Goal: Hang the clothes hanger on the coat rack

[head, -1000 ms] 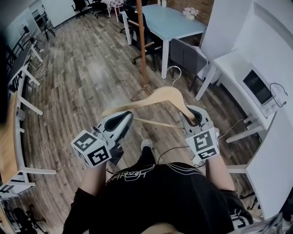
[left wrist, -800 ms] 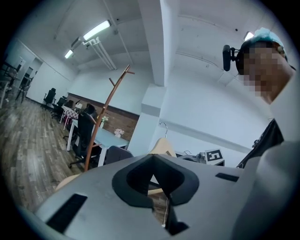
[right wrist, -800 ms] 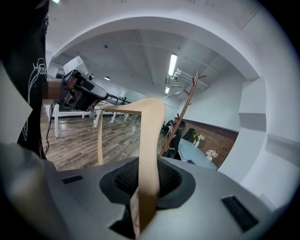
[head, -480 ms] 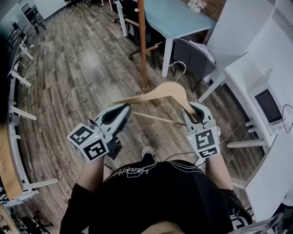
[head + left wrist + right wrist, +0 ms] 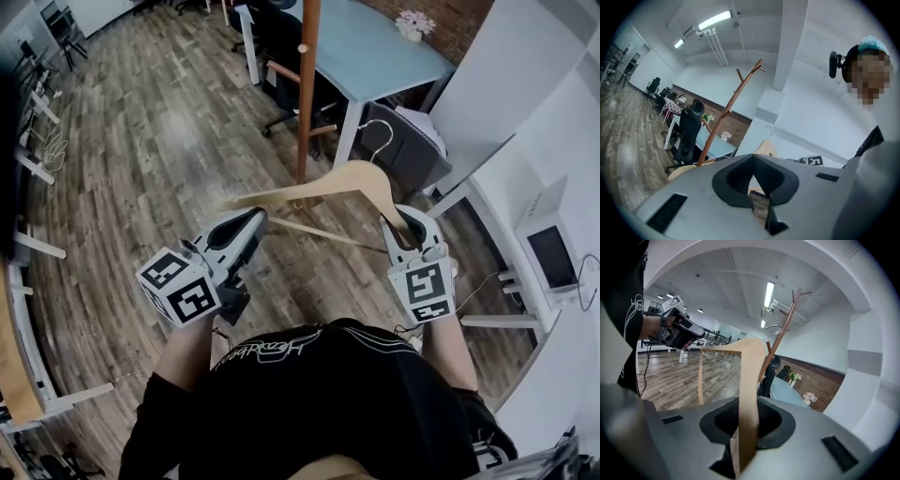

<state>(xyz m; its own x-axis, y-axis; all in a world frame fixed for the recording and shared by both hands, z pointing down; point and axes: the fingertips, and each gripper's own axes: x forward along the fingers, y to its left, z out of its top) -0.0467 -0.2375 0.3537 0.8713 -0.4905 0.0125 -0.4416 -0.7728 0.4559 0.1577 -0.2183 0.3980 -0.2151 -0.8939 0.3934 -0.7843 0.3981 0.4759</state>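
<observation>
A light wooden clothes hanger (image 5: pixel 319 192) with a metal hook (image 5: pixel 377 141) hangs level in front of me. My right gripper (image 5: pixel 405 225) is shut on its right arm, and the wood runs up between the jaws in the right gripper view (image 5: pixel 750 380). My left gripper (image 5: pixel 251 217) sits just under the hanger's left end, jaws together with nothing in them (image 5: pixel 761 206). The coat rack (image 5: pixel 305 94), a brown wooden pole with pegs, stands just beyond the hanger. It also shows as a coat rack (image 5: pixel 726 112) ahead of the left gripper and a coat rack (image 5: pixel 780 333) ahead of the right.
A pale blue table (image 5: pixel 375 52) and a black office chair (image 5: pixel 281 37) stand behind the rack. A grey chair (image 5: pixel 412 145) is at its right. A white desk with a monitor (image 5: pixel 553 258) lines the right side, more desks (image 5: pixel 28 159) the left. The floor is wood.
Both grippers and the hanger have moved forward toward the coat rack, which now stands closer and higher in the head view. The grip on the hanger is unchanged.
</observation>
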